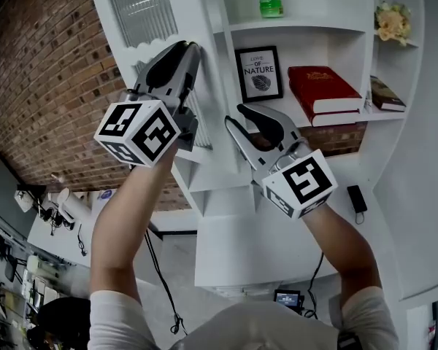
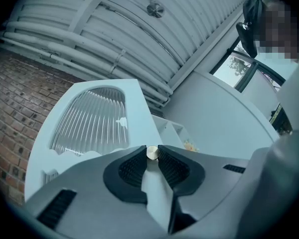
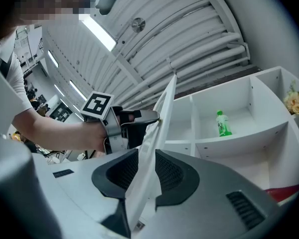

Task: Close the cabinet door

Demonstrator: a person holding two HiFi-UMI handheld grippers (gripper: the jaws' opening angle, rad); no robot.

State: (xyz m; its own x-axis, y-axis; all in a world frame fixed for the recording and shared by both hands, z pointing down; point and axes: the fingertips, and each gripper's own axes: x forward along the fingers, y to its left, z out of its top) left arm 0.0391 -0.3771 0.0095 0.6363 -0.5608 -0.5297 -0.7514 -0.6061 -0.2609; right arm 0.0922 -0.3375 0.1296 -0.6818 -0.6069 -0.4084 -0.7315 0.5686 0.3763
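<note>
The ribbed black pads (image 2: 132, 171) of the left gripper (image 2: 152, 151) pinch a small round brass knob (image 2: 152, 154) between their tips. The knob sits at the free edge of the white cabinet door with a ribbed glass pane (image 2: 132, 103), which stands swung out from the white shelf unit (image 1: 299, 28). The right gripper (image 3: 146, 150), further down the same edge, has its jaws narrowly closed on the door's thickness, one pad against each face. Beyond, the open shelves hold a green plastic bottle (image 3: 223, 123), a framed print (image 1: 259, 74) and a thick red book (image 1: 321, 87). A red brick wall (image 1: 51, 86) lies to the left.
</note>
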